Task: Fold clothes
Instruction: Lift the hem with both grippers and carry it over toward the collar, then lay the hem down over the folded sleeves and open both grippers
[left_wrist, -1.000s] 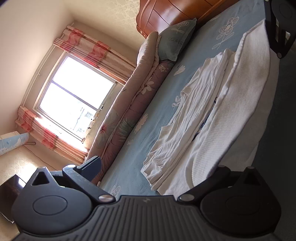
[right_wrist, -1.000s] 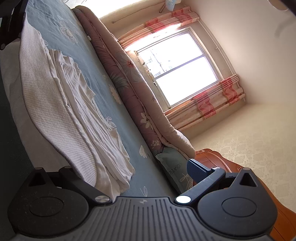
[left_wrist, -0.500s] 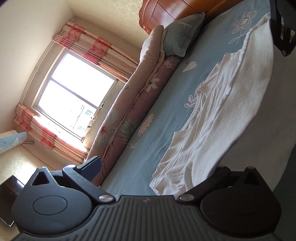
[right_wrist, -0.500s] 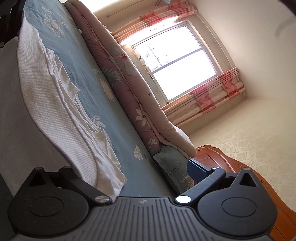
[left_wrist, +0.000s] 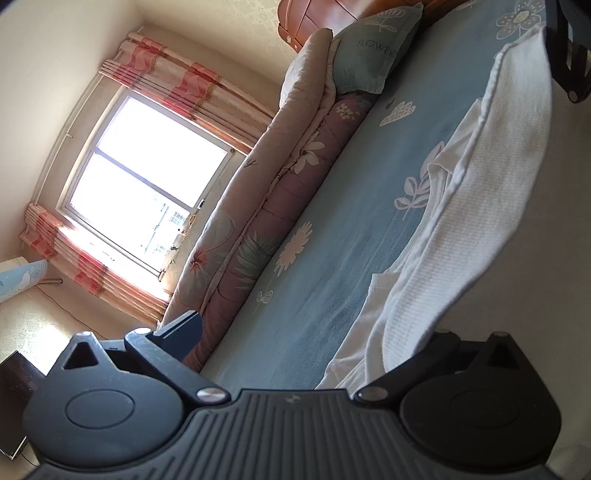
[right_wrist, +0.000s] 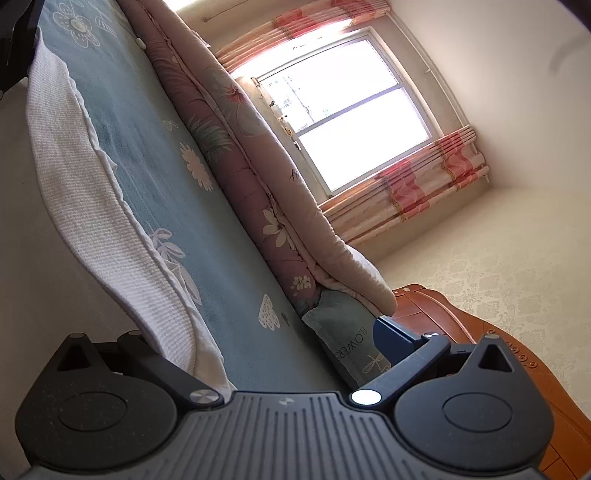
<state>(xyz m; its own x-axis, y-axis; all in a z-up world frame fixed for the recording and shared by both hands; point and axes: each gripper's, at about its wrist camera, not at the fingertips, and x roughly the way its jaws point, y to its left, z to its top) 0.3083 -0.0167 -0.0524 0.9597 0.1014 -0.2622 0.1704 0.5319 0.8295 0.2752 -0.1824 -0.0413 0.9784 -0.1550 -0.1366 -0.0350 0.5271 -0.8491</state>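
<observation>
A white waffle-knit garment (left_wrist: 491, 206) hangs stretched between my two grippers above the blue flowered bedsheet (left_wrist: 332, 229), with its lower layers resting on the sheet. My left gripper (left_wrist: 308, 330) has its fingers wide apart; the cloth drapes over and hides the right finger. My right gripper (right_wrist: 264, 332) is also spread wide, the garment (right_wrist: 92, 206) covering its left finger. Each gripper shows as a dark shape at the other view's top corner: the right one (left_wrist: 569, 55), the left one (right_wrist: 14, 44), both at the garment's far corners.
A rolled pink floral quilt (left_wrist: 258, 206) lies along the bed's far side by the window (left_wrist: 147, 177). A blue pillow (left_wrist: 373, 55) rests against the wooden headboard (right_wrist: 480, 332). Bare sheet lies between garment and quilt.
Both grippers have carried the garment's lifted edge across toward the quilt. It now covers most of the rumpled white layers that showed beside it a second ago.
</observation>
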